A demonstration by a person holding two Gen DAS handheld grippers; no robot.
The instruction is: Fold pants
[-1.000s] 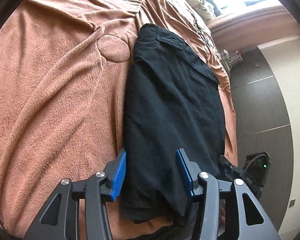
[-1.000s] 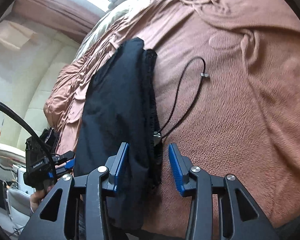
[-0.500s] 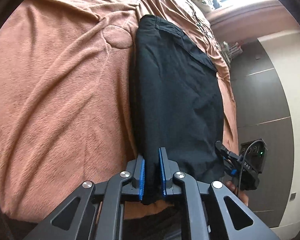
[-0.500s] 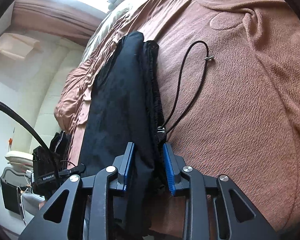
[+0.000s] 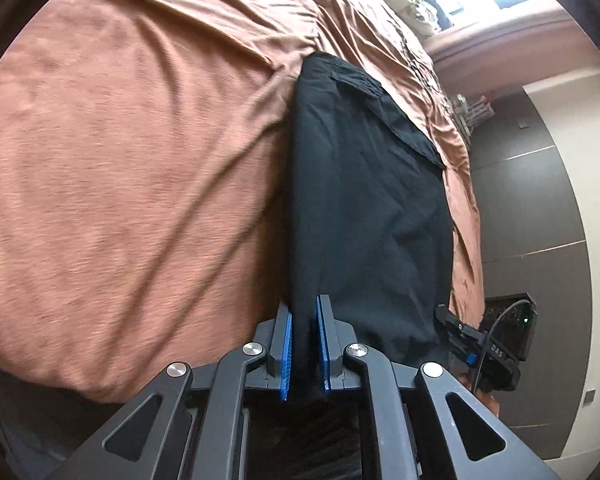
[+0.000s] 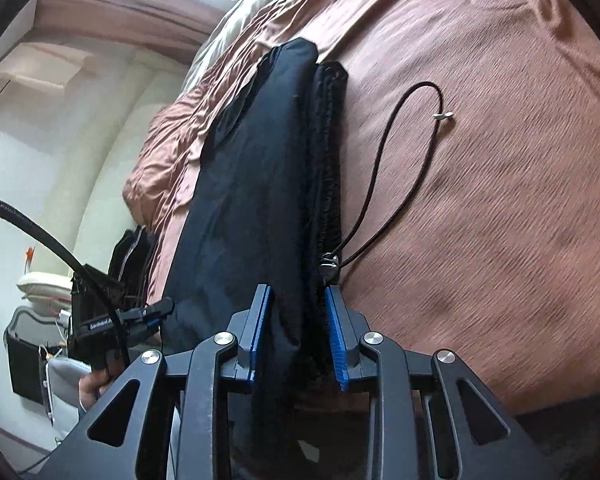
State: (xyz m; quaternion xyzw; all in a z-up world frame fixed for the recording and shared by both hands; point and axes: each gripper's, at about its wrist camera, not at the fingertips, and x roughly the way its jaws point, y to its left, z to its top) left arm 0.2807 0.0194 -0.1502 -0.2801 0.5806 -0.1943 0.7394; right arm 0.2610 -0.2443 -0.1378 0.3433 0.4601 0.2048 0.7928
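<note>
Gripping the near end of the black pants (image 5: 364, 208) on the bed (image 5: 140, 160), left gripper (image 5: 305, 344) and right gripper (image 6: 296, 336) are both clamping fabric; pants already folded lengthwise, crosswise fold remaining.

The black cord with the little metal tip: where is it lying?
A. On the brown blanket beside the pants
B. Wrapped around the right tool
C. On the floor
A: the cord loops over the blanket, right of the pants.

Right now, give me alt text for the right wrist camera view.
The right gripper is clamped on the near edge of folded black pants lying on a brown bedspread. A thin black drawstring loops out beside them.
</note>
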